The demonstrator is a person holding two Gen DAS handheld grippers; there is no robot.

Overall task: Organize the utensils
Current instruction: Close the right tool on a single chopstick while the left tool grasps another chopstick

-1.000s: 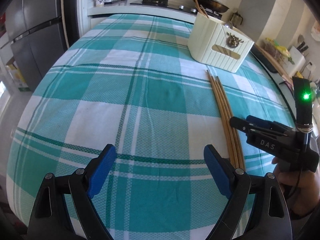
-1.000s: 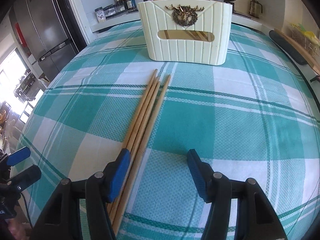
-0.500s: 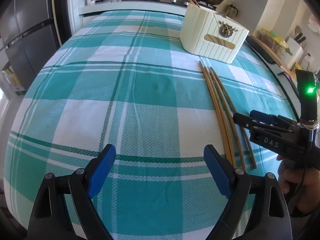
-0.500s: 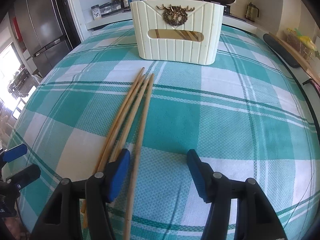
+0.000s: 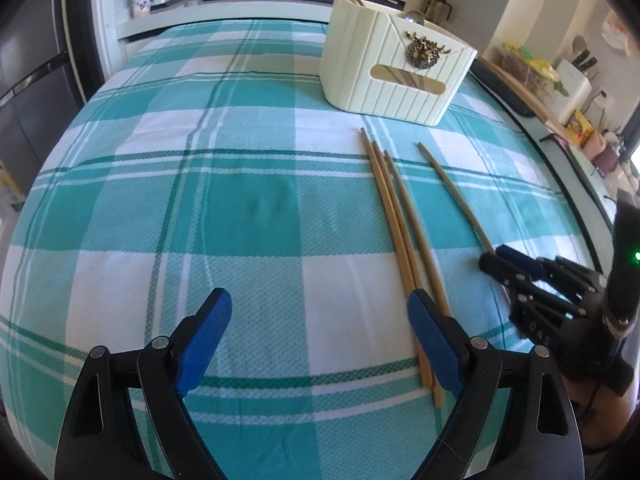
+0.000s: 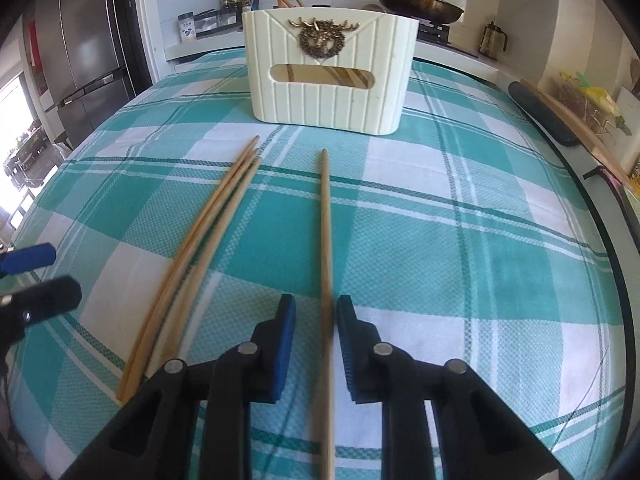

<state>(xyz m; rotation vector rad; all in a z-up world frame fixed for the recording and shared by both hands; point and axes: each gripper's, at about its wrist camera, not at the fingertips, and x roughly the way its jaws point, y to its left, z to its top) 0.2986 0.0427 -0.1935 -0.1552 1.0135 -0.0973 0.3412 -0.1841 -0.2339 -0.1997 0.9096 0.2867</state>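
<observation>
Several wooden chopsticks lie on the teal plaid tablecloth (image 5: 240,200). A bundle of three chopsticks (image 5: 400,224) (image 6: 208,224) lies together, and its near ends pass beside the right finger of my left gripper (image 5: 318,304), which is open and empty. A single chopstick (image 6: 326,220) (image 5: 452,192) lies apart to the right. My right gripper (image 6: 316,312) (image 5: 500,260) straddles its near part; the jaws are closing, with a gap still showing on the left side. The cream utensil holder (image 6: 328,96) (image 5: 384,76) stands beyond, with wooden utensils inside.
A dark fridge (image 6: 88,52) stands at the far left. Behind the table, a counter carries spice jars (image 6: 216,20) and a pan (image 6: 416,4) on the stove. A dark board (image 6: 548,116) lies along the right edge. My left gripper (image 6: 44,274) shows at the left border.
The right jaws have narrowed around one chopstick, which now lies apart to the right of the other three. The left gripper has moved closer to the bundle and stays wide open.
</observation>
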